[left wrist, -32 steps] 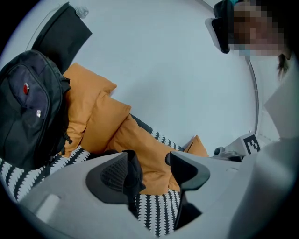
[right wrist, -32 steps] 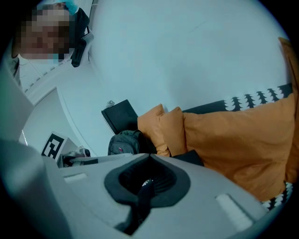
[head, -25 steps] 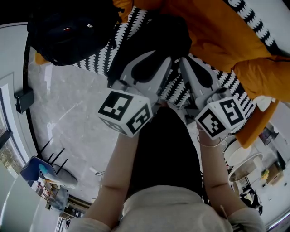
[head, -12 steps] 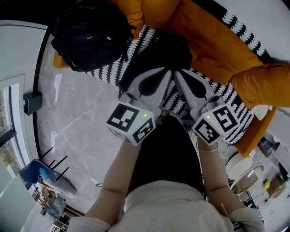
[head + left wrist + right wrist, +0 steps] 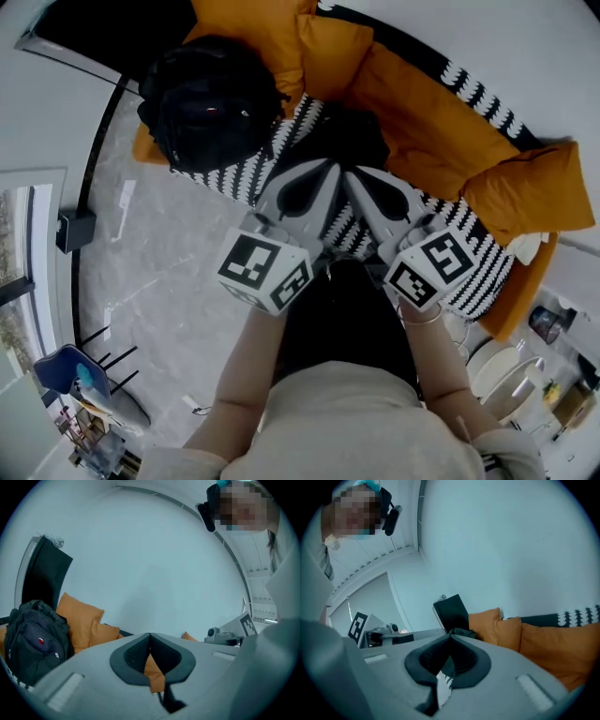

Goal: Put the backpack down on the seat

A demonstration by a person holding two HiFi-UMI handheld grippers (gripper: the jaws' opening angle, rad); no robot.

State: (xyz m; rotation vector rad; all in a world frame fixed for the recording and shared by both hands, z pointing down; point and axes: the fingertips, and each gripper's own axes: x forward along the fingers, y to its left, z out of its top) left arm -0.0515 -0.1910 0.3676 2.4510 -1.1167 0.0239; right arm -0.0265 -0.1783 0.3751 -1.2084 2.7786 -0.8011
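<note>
A black backpack (image 5: pixel 216 103) rests upright at the left end of the sofa, on the black-and-white patterned seat (image 5: pixel 469 272) and against an orange cushion (image 5: pixel 272 37). It also shows as the backpack (image 5: pixel 33 639) at the left in the left gripper view, and its top (image 5: pixel 461 632) peeks over the jaws in the right gripper view. My left gripper (image 5: pixel 334 167) (image 5: pixel 150 635) and right gripper (image 5: pixel 350 174) (image 5: pixel 450 637) hang side by side above the seat's middle, right of the backpack. Both are shut and hold nothing. A dark patch (image 5: pixel 347 131) beyond the tips is unclear.
Orange back cushions (image 5: pixel 422 122) line the sofa. A black panel (image 5: pixel 44 578) stands at the sofa's left end behind the backpack. On the grey marble floor (image 5: pixel 141 272) sit a small black box (image 5: pixel 73 230) and a blue chair (image 5: pixel 75 375). Round tables (image 5: pixel 511 394) stand lower right.
Both grippers have risen away from the seat, staying side by side. More of the sofa and the whole backpack now show in the head view. The backpack stays put.
</note>
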